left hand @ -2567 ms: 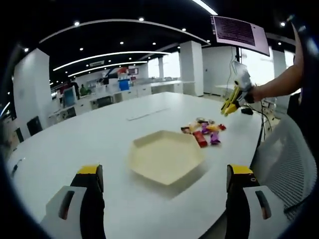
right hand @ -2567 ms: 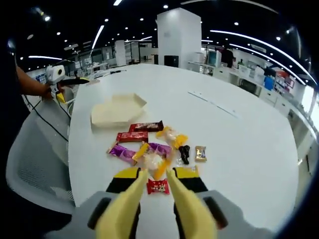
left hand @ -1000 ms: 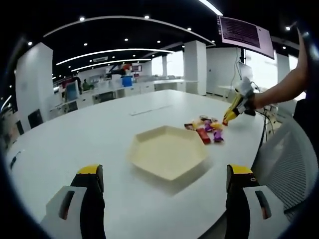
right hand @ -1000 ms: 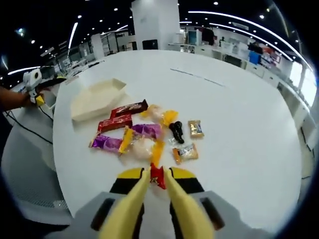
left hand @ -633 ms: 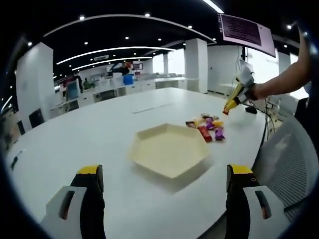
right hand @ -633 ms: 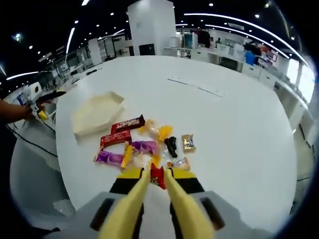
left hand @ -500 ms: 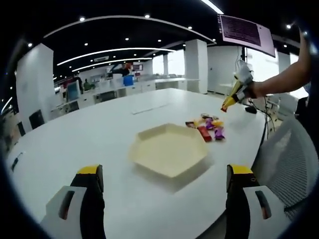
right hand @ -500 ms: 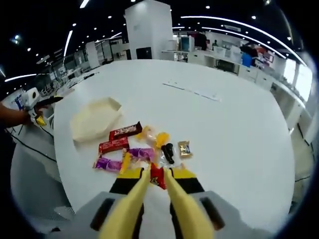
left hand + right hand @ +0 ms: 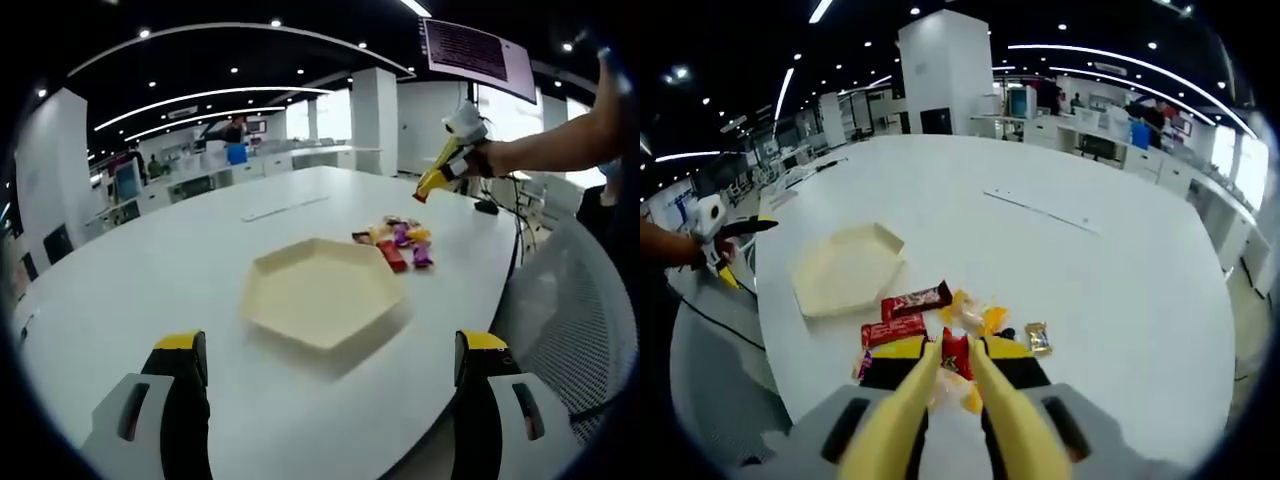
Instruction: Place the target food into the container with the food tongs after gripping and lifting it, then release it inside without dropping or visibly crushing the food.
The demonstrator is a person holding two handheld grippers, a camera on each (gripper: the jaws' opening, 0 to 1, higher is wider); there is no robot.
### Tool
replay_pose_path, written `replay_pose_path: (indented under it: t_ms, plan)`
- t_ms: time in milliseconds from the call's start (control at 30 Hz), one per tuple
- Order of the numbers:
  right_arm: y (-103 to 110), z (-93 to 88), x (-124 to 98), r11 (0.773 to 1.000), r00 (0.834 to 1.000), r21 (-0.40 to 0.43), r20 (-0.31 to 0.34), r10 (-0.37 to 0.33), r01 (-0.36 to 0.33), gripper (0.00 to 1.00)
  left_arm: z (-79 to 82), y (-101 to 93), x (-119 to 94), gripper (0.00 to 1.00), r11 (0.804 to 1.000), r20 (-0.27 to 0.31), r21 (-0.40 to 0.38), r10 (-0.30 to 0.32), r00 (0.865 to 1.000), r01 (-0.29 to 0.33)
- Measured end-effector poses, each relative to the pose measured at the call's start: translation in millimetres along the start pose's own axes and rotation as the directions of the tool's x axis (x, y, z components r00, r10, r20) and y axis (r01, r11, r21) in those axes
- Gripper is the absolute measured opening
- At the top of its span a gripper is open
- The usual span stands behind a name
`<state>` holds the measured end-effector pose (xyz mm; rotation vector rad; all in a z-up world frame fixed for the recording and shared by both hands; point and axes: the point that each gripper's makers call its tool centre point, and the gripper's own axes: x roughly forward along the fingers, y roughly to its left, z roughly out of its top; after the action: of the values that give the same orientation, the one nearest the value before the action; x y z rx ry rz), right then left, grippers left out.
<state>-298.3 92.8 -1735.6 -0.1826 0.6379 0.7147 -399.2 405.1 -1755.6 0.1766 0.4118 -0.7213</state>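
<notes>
In my right gripper view, my right gripper (image 9: 956, 352) carries yellow tong blades that are pressed in on a small red wrapped candy (image 9: 955, 355), pinched right at their tips and held up above the white table (image 9: 1120, 280). Beneath and just beyond the tips lies the loose heap of wrapped sweets (image 9: 970, 320): a dark brown chocolate bar (image 9: 916, 299), a red bar (image 9: 892, 331) nearer to me, a yellow-wrapped piece (image 9: 978, 318) and a small gold square one (image 9: 1038, 338) off to the right. A purple wrapper peeks out just beside the left blade. The cream hexagonal tray (image 9: 848, 268) sits farther out on the table and to the left of the heap, apart from it, with nothing inside that I can see. At the far left edge I see my left gripper (image 9: 725, 248) held in a hand, hovering off the table's rim.

In my left gripper view, the left gripper (image 9: 325, 365) has its two black, yellow-capped jaws spread wide apart with nothing between them. The tray (image 9: 318, 293) lies on the table (image 9: 150, 270) ahead, between the jaws, and the sweets (image 9: 395, 240) lie just past its far right corner. Higher up on the right, the right gripper (image 9: 440, 172) hangs in the air above the sweets, held by a hand on a bare forearm. A mesh chair back (image 9: 570, 320) stands beside the table's right edge.
</notes>
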Motion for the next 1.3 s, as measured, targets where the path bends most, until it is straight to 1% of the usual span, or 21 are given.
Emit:
replay_pose_path:
  t_ms: [67,100,133,200,267,367,533,633,767,1000,1133,1233,1300]
  plan:
    - [10,8.5,9,0.999,1.000,-0.031,-0.002,0.017,-0.017,0.19,2.5,-1.0,-1,1.00,1.000,0.015,-0.007,-0.005,1.000,0.005]
    - [18,16.2,15,0.999,1.000,-0.039,0.003,0.031,-0.031,0.19,2.5,-0.2,-1,1.00,1.000,0.015,-0.001,0.002,1.000,-0.002]
    - [22,21.9,19,0.999,0.999,-0.042,0.009,0.036,-0.036,0.19,1.3,0.8,-1,1.00,1.000,0.010,-0.001,0.007,1.000,-0.007]
    - [35,36.3,29,0.996,0.998,-0.052,0.019,0.067,-0.066,0.19,-0.9,1.7,-1,1.00,1.000,-0.003,-0.005,0.012,1.000,-0.012]
    - [48,48.1,41,0.992,0.996,-0.089,0.016,0.089,-0.088,0.19,-0.6,1.7,0,1.00,1.000,-0.003,-0.001,0.011,1.000,-0.011]
    - [65,60.8,57,0.986,0.993,-0.116,0.012,0.120,-0.117,0.19,-0.6,-0.7,-1,1.00,1.000,-0.003,0.002,0.001,1.000,-0.001]
    - [99,77.0,79,0.970,0.983,-0.165,-0.001,0.183,-0.180,0.19,-0.1,0.8,-1,1.00,1.000,-0.003,0.004,0.013,1.000,-0.013]
    - [116,80.9,88,0.960,0.978,-0.184,-0.015,0.210,-0.209,0.19,-0.5,1.4,0,1.00,1.000,-0.001,-0.002,0.014,1.000,-0.014]
    - [131,86.6,99,0.953,0.972,-0.193,-0.016,0.236,-0.234,0.19,0.3,1.8,-1,1.00,1.000,0.001,-0.002,0.016,1.000,-0.016]
    - [154,96.2,110,0.941,0.962,-0.207,-0.008,0.273,-0.269,0.20,0.1,3.9,-1,1.00,1.000,0.000,-0.007,0.024,1.000,-0.024]
    - [160,101.5,114,0.935,0.962,-0.239,0.010,0.272,-0.262,0.21,0.2,3.2,-1,1.00,1.000,0.000,-0.006,0.022,1.000,-0.022]
    - [163,101.9,115,0.935,0.956,-0.217,0.018,0.292,-0.281,0.22,0.1,2.7,-1,1.00,1.000,-0.002,-0.005,0.020,1.000,-0.020]
    - [164,100.2,116,0.934,0.953,-0.208,0.019,0.301,-0.291,0.23,-0.1,2.7,-1,0.99,1.000,-0.002,-0.019,0.018,1.000,-0.018]
